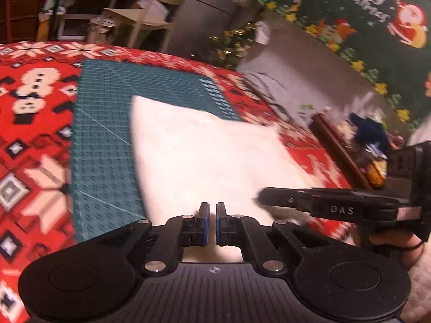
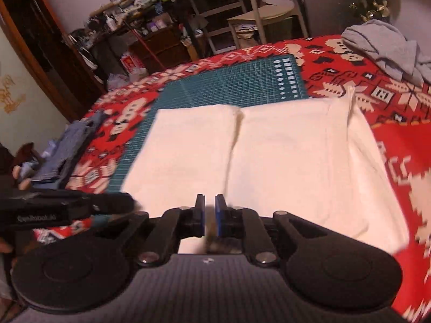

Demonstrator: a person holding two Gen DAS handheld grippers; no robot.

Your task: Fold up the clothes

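A white garment (image 1: 204, 156) lies flat and folded on a green cutting mat (image 1: 107, 134) over a red patterned tablecloth (image 1: 35, 134). In the right wrist view the white garment (image 2: 282, 156) shows a lengthwise crease down its middle, with the mat (image 2: 229, 86) behind it. My left gripper (image 1: 212, 215) hovers over the garment's near edge with its jaws nearly together; whether fabric is pinched does not show. My right gripper (image 2: 210, 210) stands over the near edge too, its jaws a narrow gap apart with nothing seen between them. Each gripper appears at the side of the other's view.
A crumpled grey garment (image 2: 382, 45) lies at the table's far right and a blue garment (image 2: 70, 145) at its left edge. A wooden tray (image 1: 350, 145) with small items sits right of the table. A chair (image 2: 269, 10) and cluttered shelves stand behind.
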